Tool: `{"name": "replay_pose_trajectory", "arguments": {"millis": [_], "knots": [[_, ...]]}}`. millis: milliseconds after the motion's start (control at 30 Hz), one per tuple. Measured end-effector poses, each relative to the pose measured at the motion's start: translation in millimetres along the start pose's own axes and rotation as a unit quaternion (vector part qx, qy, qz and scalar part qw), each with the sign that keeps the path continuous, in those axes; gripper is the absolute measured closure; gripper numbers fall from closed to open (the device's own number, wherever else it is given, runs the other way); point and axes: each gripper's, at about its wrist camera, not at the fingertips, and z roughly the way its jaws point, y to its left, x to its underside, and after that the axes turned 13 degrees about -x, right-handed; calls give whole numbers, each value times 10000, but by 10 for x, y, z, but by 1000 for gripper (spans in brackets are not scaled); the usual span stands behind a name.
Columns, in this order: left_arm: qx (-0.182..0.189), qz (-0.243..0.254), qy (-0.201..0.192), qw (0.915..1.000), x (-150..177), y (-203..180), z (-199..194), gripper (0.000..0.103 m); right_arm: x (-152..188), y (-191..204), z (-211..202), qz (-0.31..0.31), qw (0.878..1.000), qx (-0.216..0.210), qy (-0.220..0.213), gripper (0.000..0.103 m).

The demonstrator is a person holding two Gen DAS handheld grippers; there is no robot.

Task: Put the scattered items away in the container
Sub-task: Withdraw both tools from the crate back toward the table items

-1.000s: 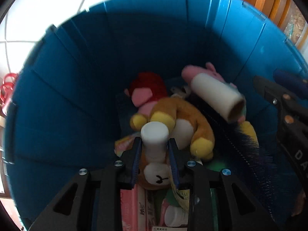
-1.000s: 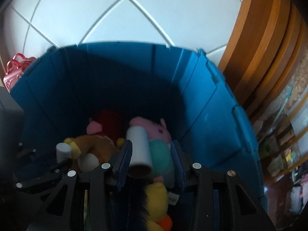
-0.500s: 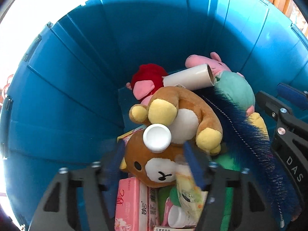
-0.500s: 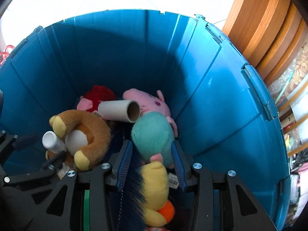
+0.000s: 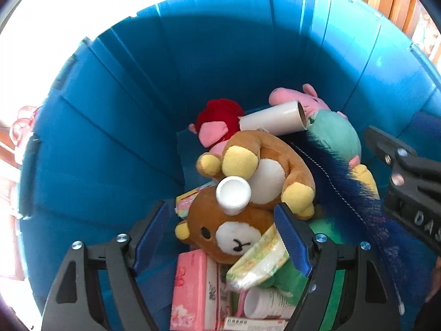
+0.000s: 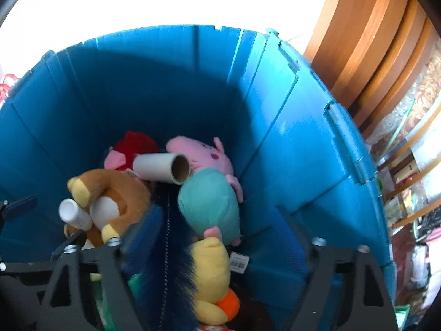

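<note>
Both tools hang over the deep blue bin (image 5: 115, 127), pointing steeply down into it. The left tool (image 5: 222, 238) has its jaws spreading wide – nothing pressed between the blue pads – and the white bottle (image 5: 233, 191) lies loose just beyond them, resting on the brown teddy bear (image 5: 248, 193). The right tool (image 6: 219, 230) is opening wide too, gripping nothing; between its fingers show the teal-bodied pig toy (image 6: 210, 207) and the yellow duck toy (image 6: 210, 273) down below. The cardboard tube (image 6: 162, 167) lies free at the far end of the pile, against the pig's pink head and a red plush (image 6: 132, 144). A dark blue brush (image 5: 350, 193) runs along the right side of the bear. Nearest the left tool sit a pink tissue pack (image 5: 190, 289) and a green-and-white packet (image 5: 259, 260).
</note>
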Motion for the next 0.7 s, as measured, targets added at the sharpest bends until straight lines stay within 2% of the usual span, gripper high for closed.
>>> {"name": "replay_pose_trajectory", "arguments": {"millis": [100, 233, 367, 467, 567, 700], "knots": [[-41, -71, -101, 9999, 110, 133, -215, 25, -17, 55, -129, -69, 9998, -118, -151, 19], [-11, -429, -390, 9983, 343, 435, -582, 25, -26, 196, -382, -279, 9978, -454, -403, 17], [-52, -837, -672, 9942, 637, 755, -922, 23, 28, 369, -718, -579, 9932, -778, -649, 1], [-177, -1198, -920, 9884, 899, 1003, -1159, 17, 130, 541, -1102, -888, 9851, -1127, -943, 1], [-297, -1584, -1208, 9795, 1206, 1242, -1367, 5, 315, 706, -1506, -1127, 9733, -1472, -1354, 1], [-520, -2004, -1416, 9680, 1614, 1530, -1526, 2, 629, 954, -1806, -1310, 9594, -1844, -1683, 0]]}}
